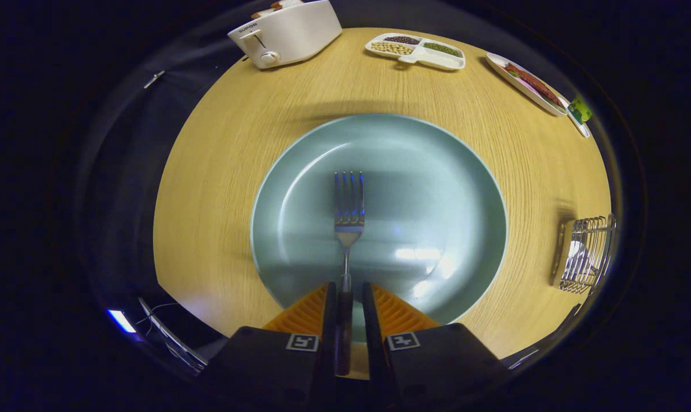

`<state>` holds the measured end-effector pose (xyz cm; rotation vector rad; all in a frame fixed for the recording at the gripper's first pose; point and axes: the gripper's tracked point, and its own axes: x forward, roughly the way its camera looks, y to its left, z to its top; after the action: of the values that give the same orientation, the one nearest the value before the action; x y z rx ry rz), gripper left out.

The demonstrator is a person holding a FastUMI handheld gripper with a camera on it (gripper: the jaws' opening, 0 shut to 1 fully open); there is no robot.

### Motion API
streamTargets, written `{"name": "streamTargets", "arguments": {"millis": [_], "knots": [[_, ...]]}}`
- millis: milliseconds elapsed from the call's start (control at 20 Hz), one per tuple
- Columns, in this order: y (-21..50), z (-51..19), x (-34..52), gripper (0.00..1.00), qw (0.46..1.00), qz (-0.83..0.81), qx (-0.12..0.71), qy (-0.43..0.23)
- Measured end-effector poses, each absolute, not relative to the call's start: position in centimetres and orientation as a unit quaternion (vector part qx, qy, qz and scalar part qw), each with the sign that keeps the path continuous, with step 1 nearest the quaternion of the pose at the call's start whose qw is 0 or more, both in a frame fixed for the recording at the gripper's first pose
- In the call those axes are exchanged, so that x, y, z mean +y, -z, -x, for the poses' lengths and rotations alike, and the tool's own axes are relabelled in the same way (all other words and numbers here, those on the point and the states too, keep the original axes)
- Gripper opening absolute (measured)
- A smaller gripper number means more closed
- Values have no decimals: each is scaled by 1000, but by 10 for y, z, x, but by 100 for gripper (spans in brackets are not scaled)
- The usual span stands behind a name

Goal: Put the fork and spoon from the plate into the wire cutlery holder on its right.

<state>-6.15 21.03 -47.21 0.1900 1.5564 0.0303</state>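
The gripper points level toward 12 o'clock over the near rim of the plate, its two fingers drawn close around the dark handle of the fork, seemingly clamped on it. The fork runs straight ahead from between them, tines toward 12 o'clock, above the plate's middle. The wire holder stands on the table at 3 o'clock of the plate, well apart from it, with a spoon apparently inside. Beyond the plate, a toaster sits at 11 o'clock, a divided dish at 1 o'clock, and a tray at 2 o'clock.
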Motion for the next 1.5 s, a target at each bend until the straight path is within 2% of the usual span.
{"name": "streamTargets", "arguments": {"millis": [100,250,500,900,1300,1500], "knots": [[476,62,211,14,704,-90,704,-21],[472,65,214,9,697,-90,710,-51],[454,55,213,9,704,-113,697,-74],[363,31,144,9,718,-150,673,-89],[297,63,-5,9,716,-167,677,-24],[294,103,-54,9,688,-156,709,-9]]}}
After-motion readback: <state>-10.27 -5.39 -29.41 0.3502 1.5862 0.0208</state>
